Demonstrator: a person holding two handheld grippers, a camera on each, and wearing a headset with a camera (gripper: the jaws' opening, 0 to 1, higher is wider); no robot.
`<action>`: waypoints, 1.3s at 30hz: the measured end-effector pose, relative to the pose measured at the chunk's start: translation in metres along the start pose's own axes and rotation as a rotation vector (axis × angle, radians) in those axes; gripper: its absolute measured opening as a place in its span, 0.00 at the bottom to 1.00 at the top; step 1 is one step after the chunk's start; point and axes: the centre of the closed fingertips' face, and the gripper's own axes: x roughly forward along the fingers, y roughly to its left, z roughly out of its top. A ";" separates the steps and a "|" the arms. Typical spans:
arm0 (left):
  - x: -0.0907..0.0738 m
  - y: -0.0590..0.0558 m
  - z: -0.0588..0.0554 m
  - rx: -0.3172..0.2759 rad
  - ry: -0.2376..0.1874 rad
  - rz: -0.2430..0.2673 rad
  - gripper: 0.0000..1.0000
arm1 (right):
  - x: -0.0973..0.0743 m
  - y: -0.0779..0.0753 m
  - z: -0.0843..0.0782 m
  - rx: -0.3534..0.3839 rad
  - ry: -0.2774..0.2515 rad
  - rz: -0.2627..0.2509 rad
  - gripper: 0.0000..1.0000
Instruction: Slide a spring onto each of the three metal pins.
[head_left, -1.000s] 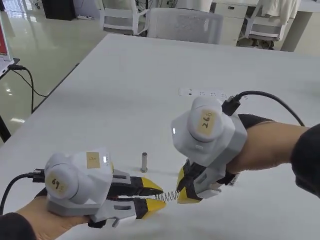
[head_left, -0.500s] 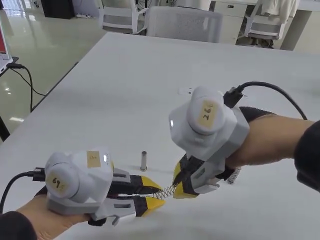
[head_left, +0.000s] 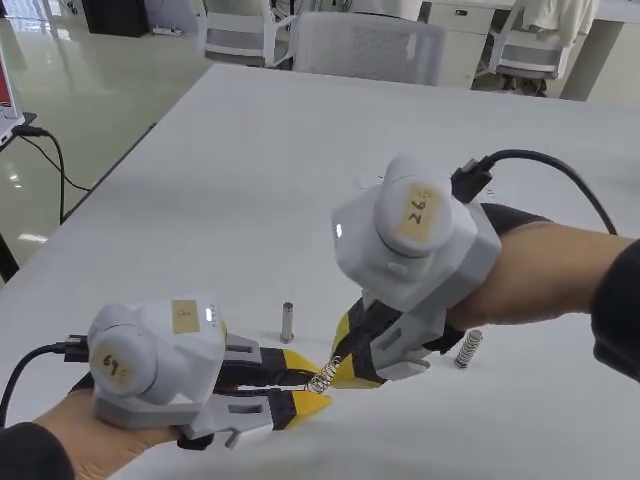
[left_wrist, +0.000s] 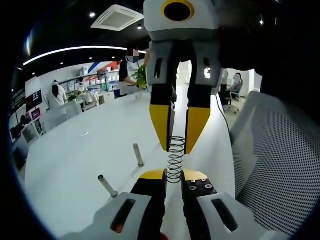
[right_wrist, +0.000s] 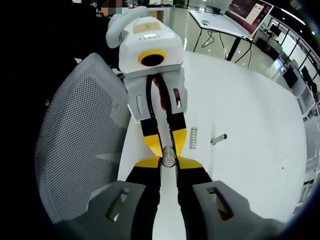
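Note:
My left gripper lies low at the near left, shut on a metal pin that shows as a pale rod between its jaws. A spring bridges the short gap to my right gripper, which points down and left and is shut on the spring's other end. In the left gripper view the spring rises from my left gripper into the right gripper. Two pins stand on the table; one pin is just beyond the jaws.
A loose spring lies on the white table right of the right gripper, and again as a loose spring beside a pin. Mesh chairs stand at the far edge. A cable trails from the right gripper.
My right gripper has moved left toward the left gripper's tips, and the visible stretch of spring between them has shortened. The loose spring on the table has come into sight.

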 end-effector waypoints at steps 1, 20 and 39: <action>0.000 0.000 0.001 0.000 -0.002 0.001 0.08 | 0.000 0.000 0.001 -0.002 -0.003 -0.002 0.13; 0.001 -0.001 0.006 0.000 -0.015 0.000 0.08 | 0.005 0.000 0.002 0.005 -0.005 0.006 0.13; 0.001 -0.001 0.016 -0.012 -0.051 0.002 0.08 | 0.004 0.000 0.004 0.006 -0.008 0.002 0.13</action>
